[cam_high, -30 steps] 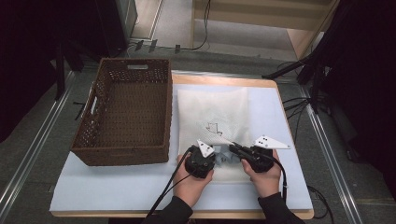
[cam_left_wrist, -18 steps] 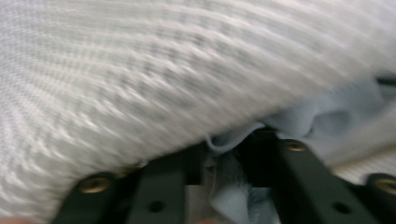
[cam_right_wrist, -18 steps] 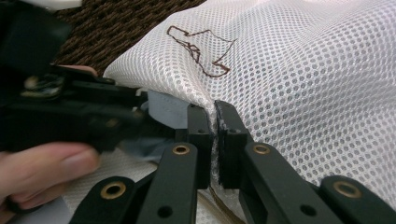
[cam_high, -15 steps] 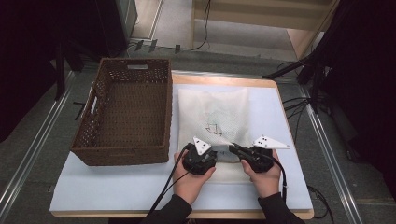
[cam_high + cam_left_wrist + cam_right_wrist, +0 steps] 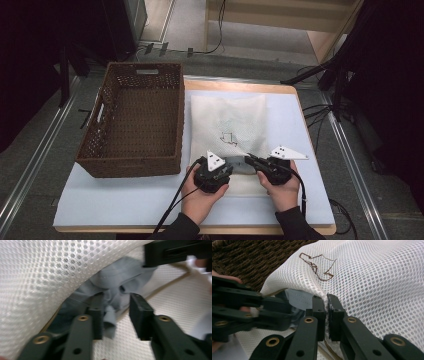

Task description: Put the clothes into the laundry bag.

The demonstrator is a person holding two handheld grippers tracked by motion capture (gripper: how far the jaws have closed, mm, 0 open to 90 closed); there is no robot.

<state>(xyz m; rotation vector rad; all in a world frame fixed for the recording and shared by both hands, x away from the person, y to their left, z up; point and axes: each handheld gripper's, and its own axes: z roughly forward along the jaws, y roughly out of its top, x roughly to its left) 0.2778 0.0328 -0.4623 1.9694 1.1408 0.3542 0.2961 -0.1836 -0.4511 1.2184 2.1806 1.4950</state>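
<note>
A white mesh bag (image 5: 230,125) with a brown stitched mark lies flat on the table, its mouth toward me. A grey-blue cloth (image 5: 235,164) sits in that mouth. My right gripper (image 5: 327,298) is shut on the bag's upper edge (image 5: 374,277) and holds it lifted off the cloth (image 5: 299,298). My left gripper (image 5: 116,298) points into the opening. Its jaws have just been closing, and a fold of the cloth (image 5: 117,277) hangs between them against one pad, with a gap to the other. In the high view the left gripper (image 5: 231,167) faces the right gripper (image 5: 248,160).
A brown wicker basket (image 5: 132,120) stands to the left of the bag, close beside it. The table (image 5: 125,200) has a white mat, with bare mat in front of the basket. Cables trail from both grippers toward the near edge.
The left gripper has shifted only slightly at the bag's mouth. The right gripper has kept still with the bag's edge in it.
</note>
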